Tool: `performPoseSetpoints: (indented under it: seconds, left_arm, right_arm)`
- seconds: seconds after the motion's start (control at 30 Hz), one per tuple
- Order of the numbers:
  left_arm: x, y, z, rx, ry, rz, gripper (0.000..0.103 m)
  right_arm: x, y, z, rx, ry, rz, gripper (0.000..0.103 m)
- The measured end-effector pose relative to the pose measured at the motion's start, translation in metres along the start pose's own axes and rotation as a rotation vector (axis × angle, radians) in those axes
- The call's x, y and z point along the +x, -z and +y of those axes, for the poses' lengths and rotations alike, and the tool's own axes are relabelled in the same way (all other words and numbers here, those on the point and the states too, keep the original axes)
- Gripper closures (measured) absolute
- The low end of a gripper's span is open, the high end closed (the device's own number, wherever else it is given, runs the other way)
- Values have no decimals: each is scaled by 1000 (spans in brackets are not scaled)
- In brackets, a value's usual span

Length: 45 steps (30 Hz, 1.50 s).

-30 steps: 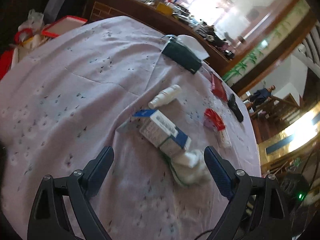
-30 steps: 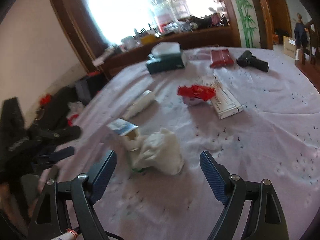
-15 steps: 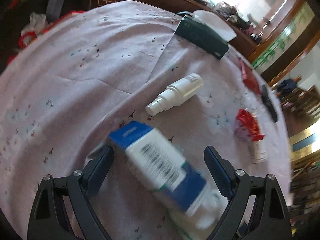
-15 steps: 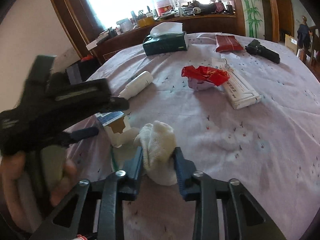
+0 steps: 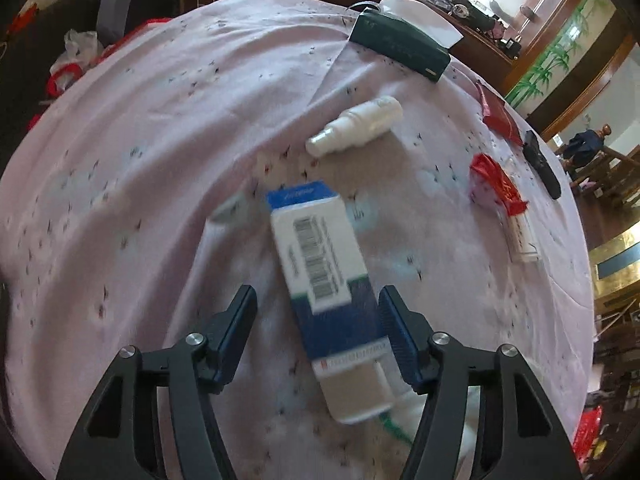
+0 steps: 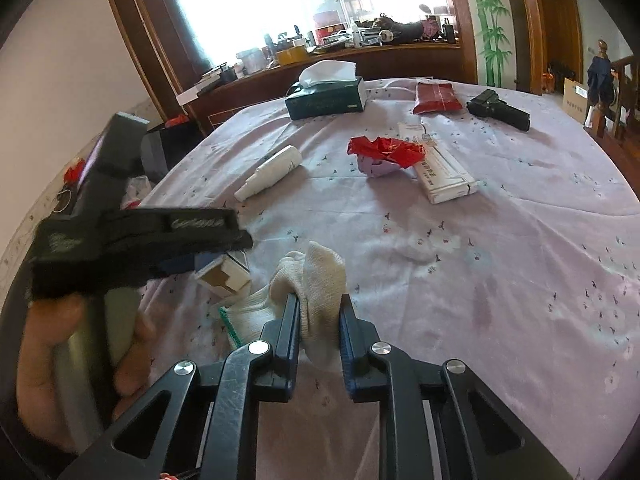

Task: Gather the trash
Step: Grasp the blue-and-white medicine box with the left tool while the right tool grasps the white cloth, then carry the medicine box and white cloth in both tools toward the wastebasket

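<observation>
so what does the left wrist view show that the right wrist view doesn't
Only the left wrist view: the box's barcode face, between the left gripper's open fingers.

Only the right wrist view: the right gripper shut on the white cloth, and the window.

Both: spray bottle, red wrapper, tissue box, tablecloth.

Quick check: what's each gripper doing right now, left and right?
Left gripper: partly open around the box, one finger touching, not clamped.
Right gripper: closed on the white cloth.
</observation>
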<state>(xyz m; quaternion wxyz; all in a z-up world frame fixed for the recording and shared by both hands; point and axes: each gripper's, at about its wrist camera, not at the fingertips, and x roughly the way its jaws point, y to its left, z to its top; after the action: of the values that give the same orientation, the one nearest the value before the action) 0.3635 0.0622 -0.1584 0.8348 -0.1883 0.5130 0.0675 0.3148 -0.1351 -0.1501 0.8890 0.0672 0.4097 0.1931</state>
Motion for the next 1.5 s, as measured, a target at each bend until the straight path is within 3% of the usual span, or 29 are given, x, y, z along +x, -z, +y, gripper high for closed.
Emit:
performPoseSetpoints:
  seconds: [0.07, 0.13, 0.17, 0.2, 0.3, 0.43, 0.67, 1.03, 1.5]
  left_arm:
    - [-1, 3, 0, 4, -1, -13, 43]
    - [-1, 3, 1, 3, -20, -25, 57]
    - [-2, 4, 2, 0, -34, -30, 69]
    - [-2, 3, 4, -5, -33, -29, 70]
    - [-6, 4, 10, -8, -6, -22, 70]
    - [-26, 18, 6, 26, 4, -93, 70]
    - [-100, 63, -20, 108, 62, -259, 70]
    - [-210, 136, -80, 258, 229, -464, 70]
    - [-269, 200, -137, 422, 391, -527, 70]
  right_arm:
    - [-3, 1, -1, 1, 6, -5, 85]
    - [-10, 2, -1, 3, 6, -15, 85]
    - [-13, 2, -1, 2, 8, -21, 85]
    - [-17, 3, 0, -1, 13, -28, 85]
    - [-31, 7, 0, -3, 23, -55, 85]
    - [-55, 18, -4, 11, 25, -90, 86]
    - [-123, 41, -12, 24, 57, -189, 86]
    - [-262, 86, -36, 84, 218, -433, 85]
    - [-392, 127, -53, 133, 391, -635, 85]
